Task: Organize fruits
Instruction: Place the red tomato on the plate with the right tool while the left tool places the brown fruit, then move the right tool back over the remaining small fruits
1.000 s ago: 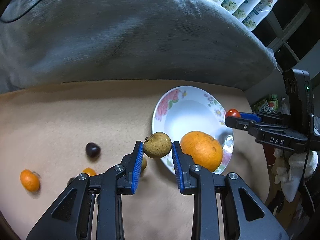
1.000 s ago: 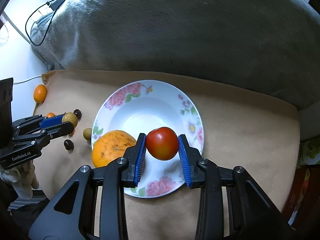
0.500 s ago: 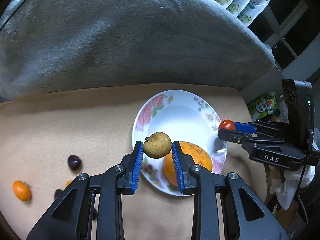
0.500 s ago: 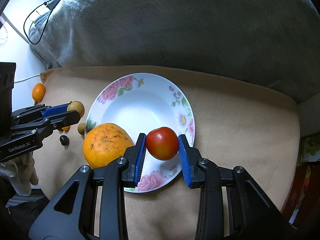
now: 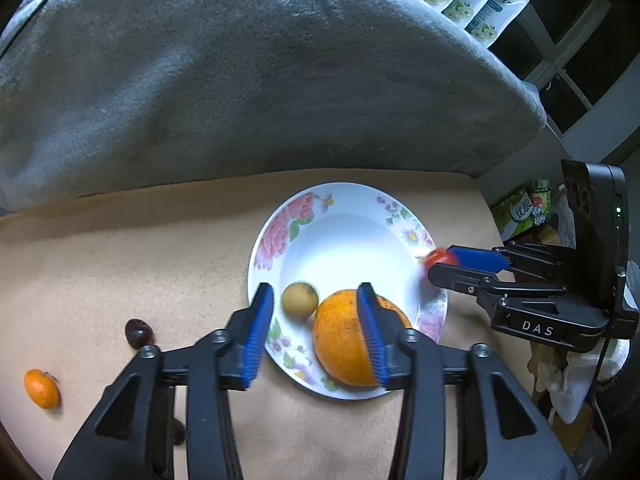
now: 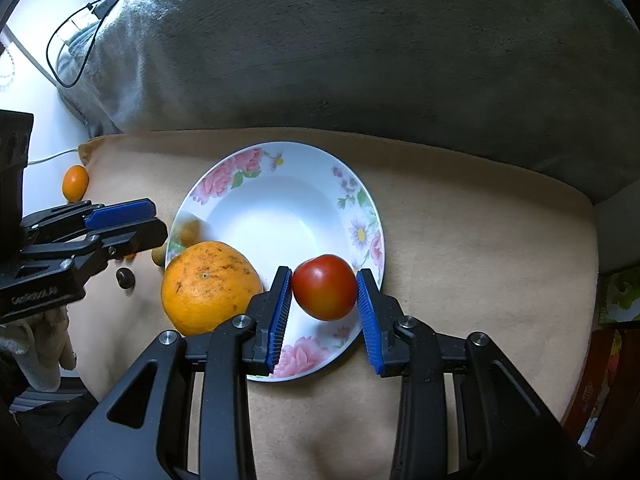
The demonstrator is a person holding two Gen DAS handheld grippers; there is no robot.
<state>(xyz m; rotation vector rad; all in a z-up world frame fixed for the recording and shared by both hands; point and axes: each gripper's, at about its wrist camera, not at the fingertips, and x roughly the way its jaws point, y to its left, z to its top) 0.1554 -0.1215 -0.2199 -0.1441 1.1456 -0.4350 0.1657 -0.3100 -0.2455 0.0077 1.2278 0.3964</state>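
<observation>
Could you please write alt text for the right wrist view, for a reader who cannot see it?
The right tool has just been opening, its blue pads no longer pressing the red tomato between them, above a flowered white plate. A large orange sits at the plate's left edge on a tan cloth, and the left tool reaches in from the left.

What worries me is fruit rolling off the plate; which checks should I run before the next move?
Left claw free of the small round yellow-brown fruit: ok; jaws just opened, fruit in the white floral plate.
That fruit settled: cannot tell, blurred.
Right claw released the round red tomato: cannot tell; jaws just opening, tomato between them.
Tomato above plate: ok.
All fruit collected: not ok; small orange citrus, dark round fruit on tan cloth.
</observation>
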